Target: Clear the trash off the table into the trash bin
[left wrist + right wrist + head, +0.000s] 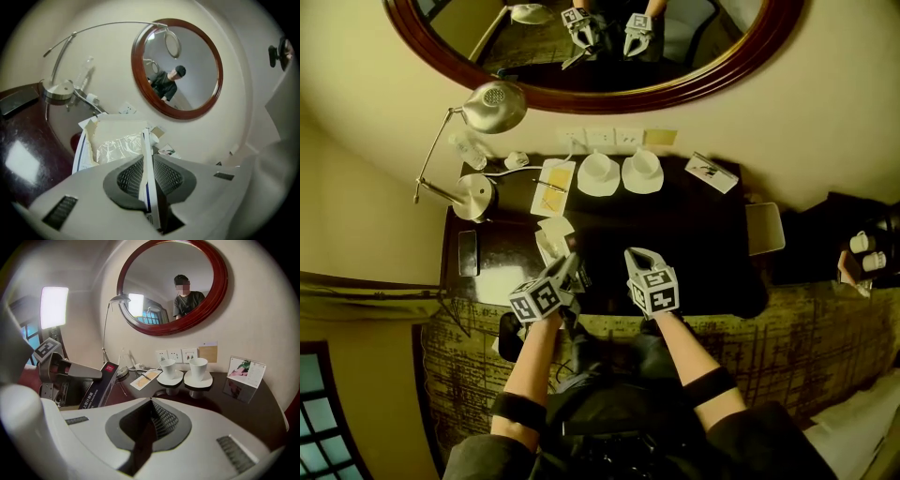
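A torn, open cardboard box (117, 140) with crumpled clear plastic inside hangs above the dark table (694, 244). My left gripper (147, 161) is shut on the box's side wall, which stands pinched between the two pads. In the head view the left gripper (572, 274) is near the table's front edge, with the box (553, 238) just beyond it. The right gripper view shows the box's dark blue outside (99, 386) with a red logo. My right gripper (639, 255) hovers beside the left one, shut and with nothing in it (151, 401).
Two white cups on saucers (598, 173) (642, 172) stand at the table's back. A paper sheet (553, 187), a silver desk lamp (492, 105), a dark flat slab (468, 253) and a printed card (711, 172) are there too. An oval mirror (675, 89) hangs above.
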A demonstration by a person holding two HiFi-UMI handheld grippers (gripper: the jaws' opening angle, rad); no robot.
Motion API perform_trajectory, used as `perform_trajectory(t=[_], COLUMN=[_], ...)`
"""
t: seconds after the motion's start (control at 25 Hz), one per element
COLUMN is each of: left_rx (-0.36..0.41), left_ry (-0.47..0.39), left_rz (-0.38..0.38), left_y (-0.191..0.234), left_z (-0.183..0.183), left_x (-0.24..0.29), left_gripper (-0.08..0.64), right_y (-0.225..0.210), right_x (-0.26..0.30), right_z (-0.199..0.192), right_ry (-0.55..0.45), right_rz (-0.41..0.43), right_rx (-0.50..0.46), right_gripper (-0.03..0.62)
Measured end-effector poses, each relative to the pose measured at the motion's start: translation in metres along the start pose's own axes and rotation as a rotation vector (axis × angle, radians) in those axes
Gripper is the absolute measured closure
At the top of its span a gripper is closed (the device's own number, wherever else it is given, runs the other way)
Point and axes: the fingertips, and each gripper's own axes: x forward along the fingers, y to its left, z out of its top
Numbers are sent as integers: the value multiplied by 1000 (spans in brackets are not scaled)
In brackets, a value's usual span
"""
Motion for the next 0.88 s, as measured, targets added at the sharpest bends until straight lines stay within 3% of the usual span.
perform_trajectory(t=[0.4,0.6,0.88], left_rx=[-164,-242,-355], left_ry=[-220,-360,-561], left_rz=[115,245,468], left_y=[52,97,166], left_z=[6,3,-23], left_x=[-82,-154,-283], left_gripper=[515,515,515], right_y=[93,175,310], right_x=[33,58,80], right_z=[8,7,-23], right_ry=[45,71,140], right_rz=[186,349,590], right_rx=[-112,-219,-359], right_gripper=[592,592,592])
